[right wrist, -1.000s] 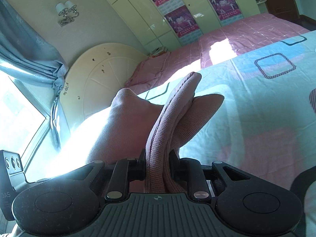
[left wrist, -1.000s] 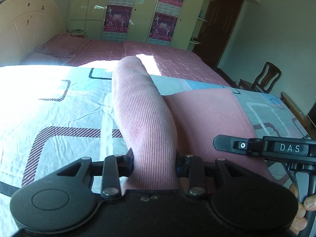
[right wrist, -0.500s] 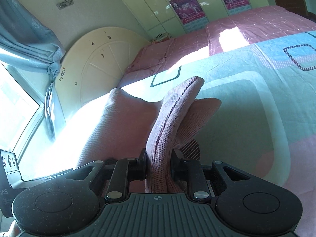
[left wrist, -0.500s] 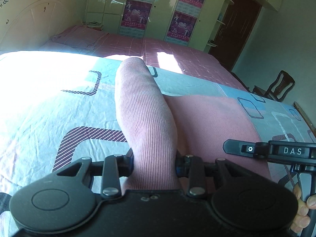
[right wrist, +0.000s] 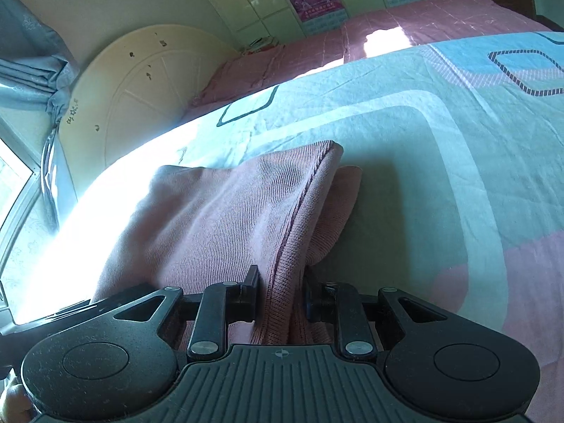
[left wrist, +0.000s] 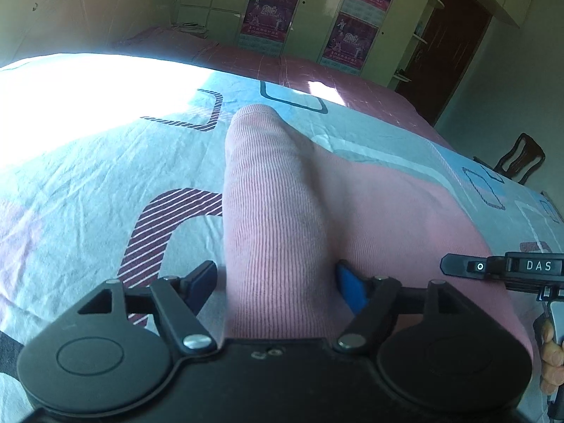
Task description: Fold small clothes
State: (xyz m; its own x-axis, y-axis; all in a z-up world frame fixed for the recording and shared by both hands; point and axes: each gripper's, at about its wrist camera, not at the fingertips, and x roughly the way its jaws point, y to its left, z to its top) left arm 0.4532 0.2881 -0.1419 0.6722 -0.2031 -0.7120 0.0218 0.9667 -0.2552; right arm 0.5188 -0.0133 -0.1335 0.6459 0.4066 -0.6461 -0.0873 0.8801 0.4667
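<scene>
A pink ribbed knit garment (left wrist: 278, 211) lies on the patterned bedspread (left wrist: 105, 183), folded over on itself. My left gripper (left wrist: 276, 282) is open, its jaws spread wide on either side of the garment's folded edge, with a gap on the left. My right gripper (right wrist: 280, 292) sits around the garment's hem (right wrist: 292, 232); its jaws have parted a little and the cloth still lies between them. The right gripper's body also shows in the left wrist view (left wrist: 504, 268), at the right.
The bedspread (right wrist: 440, 162) covers a wide bed with a cream headboard (right wrist: 141, 81). A pink quilt (left wrist: 317, 74) lies beyond. Wardrobes with posters (left wrist: 271, 10), a dark door (left wrist: 454, 35) and a wooden chair (left wrist: 521, 158) stand at the back.
Both grippers have lowered the garment's fold onto the bed. The left jaws have opened wide off the cloth. The right jaws have loosened slightly.
</scene>
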